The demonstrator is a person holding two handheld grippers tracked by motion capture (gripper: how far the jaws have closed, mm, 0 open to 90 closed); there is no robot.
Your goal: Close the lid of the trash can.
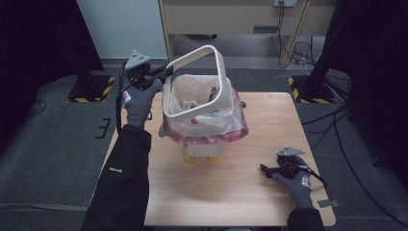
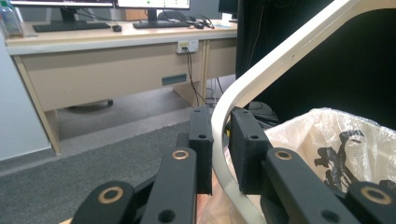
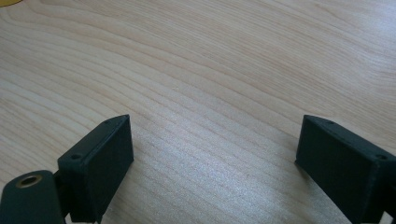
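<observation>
Left gripper clamped on bin rim ring, right idle on table.
High view: left gripper (image 1: pixel 166 73) pinches the cream rim ring (image 1: pixel 219 67) at its left corner; ring is tilted, far side raised, near edge low over the bag-lined bin (image 1: pixel 204 126) on the table (image 1: pixel 231 192). Right gripper (image 1: pixel 265 169) rests near the table's right edge, well apart. Left gripper view: pads (image 2: pixel 201 149) nearly together, squeezing the ring edge (image 2: pixel 280 56); bag (image 2: pixel 327 140) just beside. Right gripper view: jaws wide apart, holding nothing, above bare wood (image 3: pixel 210 70).
</observation>
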